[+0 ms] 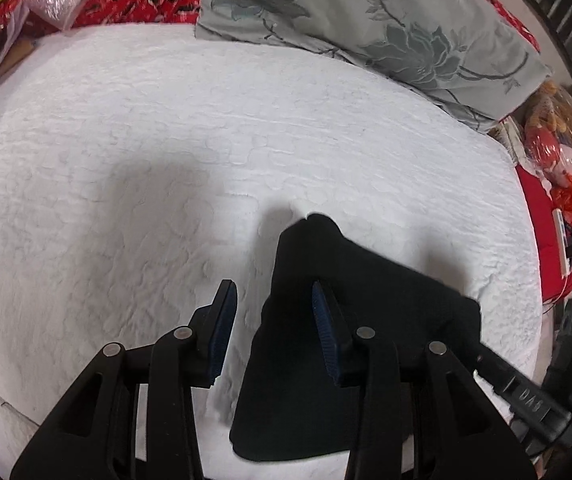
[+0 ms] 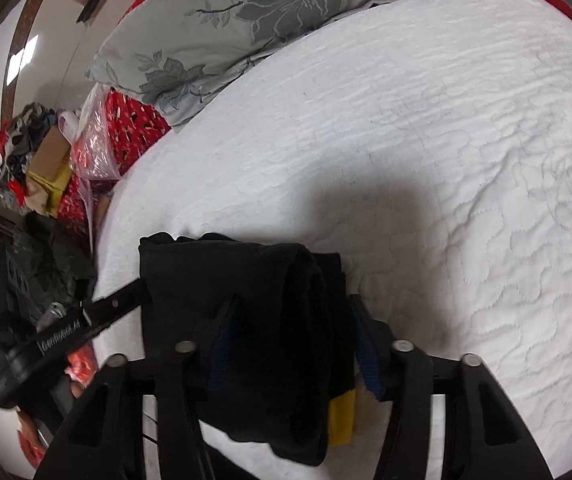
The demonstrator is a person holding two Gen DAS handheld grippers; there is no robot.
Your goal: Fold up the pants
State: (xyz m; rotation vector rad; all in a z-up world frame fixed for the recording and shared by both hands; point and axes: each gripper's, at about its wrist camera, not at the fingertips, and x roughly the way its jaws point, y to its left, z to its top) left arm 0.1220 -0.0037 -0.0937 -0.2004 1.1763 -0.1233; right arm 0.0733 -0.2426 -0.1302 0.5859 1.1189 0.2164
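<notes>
Bedspread [image 1: 245, 120], white and quilted, fills most of both views, with a grey floral pillow [image 1: 366, 20] lying along its far edge. On the near part of the bed lie the pants [image 2: 245, 280]. They are black and already doubled into a thick, compact bundle, with several layers showing along one rolled edge.

You look to be at the last stage of the fold, finishing or tidying the bundle rather than starting a fold. Your right gripper [image 2: 294, 320] straddles the bundle. Fabric fills the gap from one blue pad to the other, so I read it as clamped on the pants, though dark cloth against dark fingers makes the contact hard to be sure of. Your left gripper [image 1: 273, 332] stands released: only the edge of the pants runs under its right finger, bare bedspread shows through the rest of the gap, and neither pad presses on anything.

For the next move, judge whether the layers are square. If so, ease the right jaws off without dragging the top layer. If not, bring the left gripper to the loose edge and pinch all the layers together before you shift them.

White lettering [image 2: 61, 338] on the left gripper's body, seen from the right wrist, seems to read "GenRobot.AI". Raised letters [image 1: 530, 400] on the right gripper's body look like "DAS". A small yellow tag [image 2: 342, 416] sits at the near end of the pants, with no writing legible on it.
</notes>
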